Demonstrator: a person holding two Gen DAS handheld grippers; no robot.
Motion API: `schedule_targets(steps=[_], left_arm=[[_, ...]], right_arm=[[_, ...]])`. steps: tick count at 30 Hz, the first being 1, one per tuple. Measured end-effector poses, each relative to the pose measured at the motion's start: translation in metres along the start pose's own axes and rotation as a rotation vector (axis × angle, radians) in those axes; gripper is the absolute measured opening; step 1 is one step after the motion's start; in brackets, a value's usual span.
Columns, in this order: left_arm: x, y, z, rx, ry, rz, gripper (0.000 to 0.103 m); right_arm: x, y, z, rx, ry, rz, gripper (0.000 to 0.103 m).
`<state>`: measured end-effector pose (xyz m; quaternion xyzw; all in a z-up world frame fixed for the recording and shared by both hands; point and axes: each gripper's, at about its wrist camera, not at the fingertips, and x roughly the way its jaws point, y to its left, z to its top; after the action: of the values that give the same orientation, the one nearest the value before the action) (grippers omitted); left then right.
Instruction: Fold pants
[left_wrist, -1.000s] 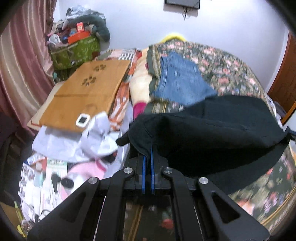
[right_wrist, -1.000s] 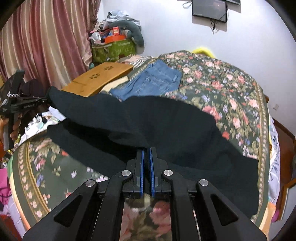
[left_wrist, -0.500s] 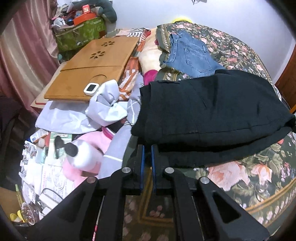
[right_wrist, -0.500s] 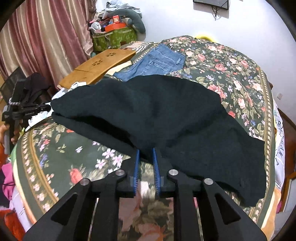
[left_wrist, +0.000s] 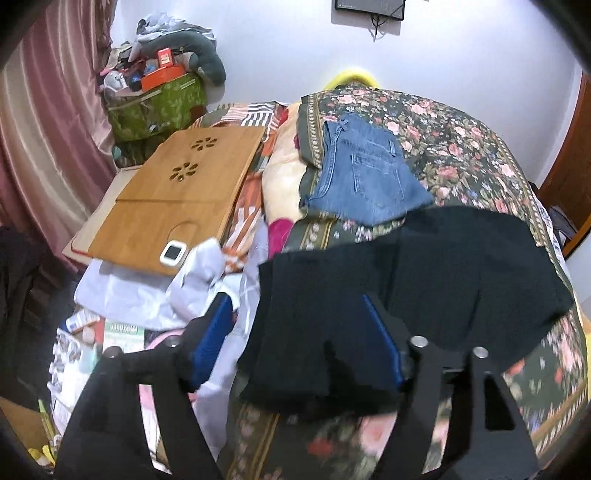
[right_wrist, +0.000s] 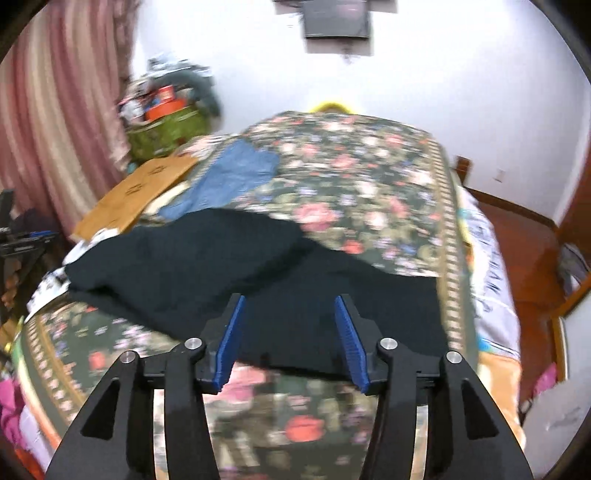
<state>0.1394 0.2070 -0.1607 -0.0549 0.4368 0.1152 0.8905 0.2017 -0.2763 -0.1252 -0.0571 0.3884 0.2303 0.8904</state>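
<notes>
Nearest, the left gripper and right gripper hover low with fingers spread wide, gripping nothing. Beyond them the black pants lie doubled over on the floral bed (one fold apparently laid); the next move likely calls for regrasping an end. Beyond the pants lie folded jeans.

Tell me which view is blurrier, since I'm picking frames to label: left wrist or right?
Right wrist view: motion-smeared throughout, floral bedspread and jeans soft, though the open right gripper stays crisp. Left wrist view: sharper, jeans stitching legible, blur only near the black pants lower edge. Both show fisheye bending.
</notes>
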Motion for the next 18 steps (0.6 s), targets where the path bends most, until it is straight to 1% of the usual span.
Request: schedule_targets(steps=[1, 3, 5, 9, 11, 15, 18], left_arm=[[0.006, -0.003, 0.007, 0.000, 0.011, -0.007, 0.075], [0.022, -0.009, 0.019, -0.002, 0.040, -0.025, 0.083], [0.038, -0.014, 0.028, -0.007, 0.055, -0.028, 0.084], [0.073, -0.024, 0.040, 0.012, 0.100, 0.009, 0.084], [0.090, -0.026, 0.039, 0.018, 0.131, 0.025, 0.084], [0.128, -0.026, 0.032, 0.031, 0.224, 0.059, 0.084], [0.149, -0.025, 0.020, 0.028, 0.286, 0.062, 0.085]], right_arm=[[0.003, -0.013, 0.000, 0.021, 0.004, -0.022, 0.049], [0.011, -0.035, -0.001, 0.057, 0.017, -0.061, 0.049], [0.023, -0.057, -0.003, 0.093, 0.042, -0.093, 0.049], [0.056, -0.097, -0.010, 0.162, 0.101, -0.114, 0.049], [0.071, -0.110, -0.013, 0.184, 0.125, -0.129, 0.049], [0.102, -0.138, -0.018, 0.232, 0.168, -0.131, 0.049], [0.120, -0.152, -0.019, 0.259, 0.190, -0.131, 0.049]])
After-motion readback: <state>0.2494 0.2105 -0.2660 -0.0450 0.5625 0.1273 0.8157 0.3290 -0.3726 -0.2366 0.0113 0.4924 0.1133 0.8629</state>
